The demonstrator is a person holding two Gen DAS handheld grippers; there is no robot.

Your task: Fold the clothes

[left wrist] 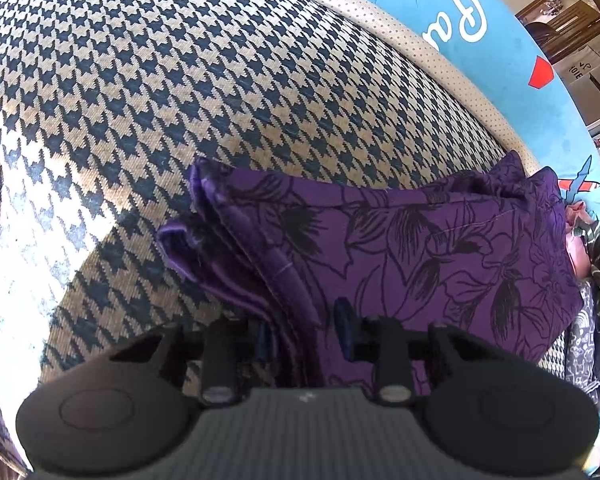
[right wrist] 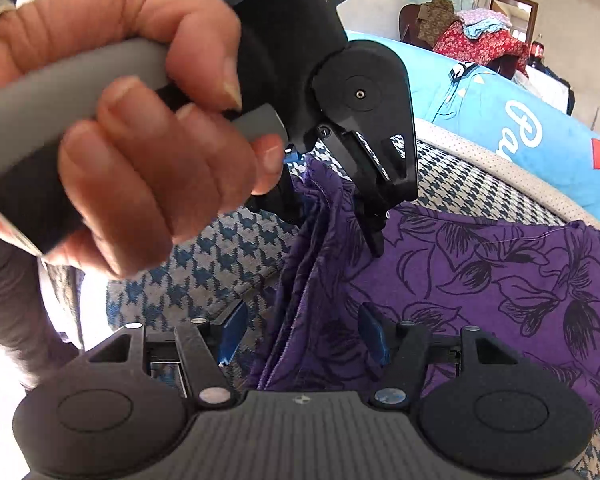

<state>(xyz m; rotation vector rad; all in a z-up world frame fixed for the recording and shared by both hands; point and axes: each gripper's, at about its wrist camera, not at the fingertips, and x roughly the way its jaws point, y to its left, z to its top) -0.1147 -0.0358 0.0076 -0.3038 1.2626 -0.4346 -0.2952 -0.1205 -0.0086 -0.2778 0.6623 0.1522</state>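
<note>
So the purple floral garment (left wrist: 440, 248) is lying folded over on the houndstooth cover (left wrist: 180, 92), layered edges bunched up on the near side. My left hand-held gripper (left wrist: 304, 332) has its blue-padded fingers (left wrist: 343, 320) apart with the stacked fabric edge running between them; looks spread, not clamped. From the right wrist view you can see my left hand (right wrist: 112, 120) wrapped around the grey handle, and that left tool's tips sit right at the lifted edge of the cloth.

My right hand-held gripper (right wrist: 302, 336) is spread too, blue pads (right wrist: 232, 336) on either side of the hanging purple folds, not squeezing them as far as I can tell.

Behind the cover there's a blue blanket with white lettering (right wrist: 540, 140), and a pile of clothes (right wrist: 472, 36) further back by the wall.
</note>
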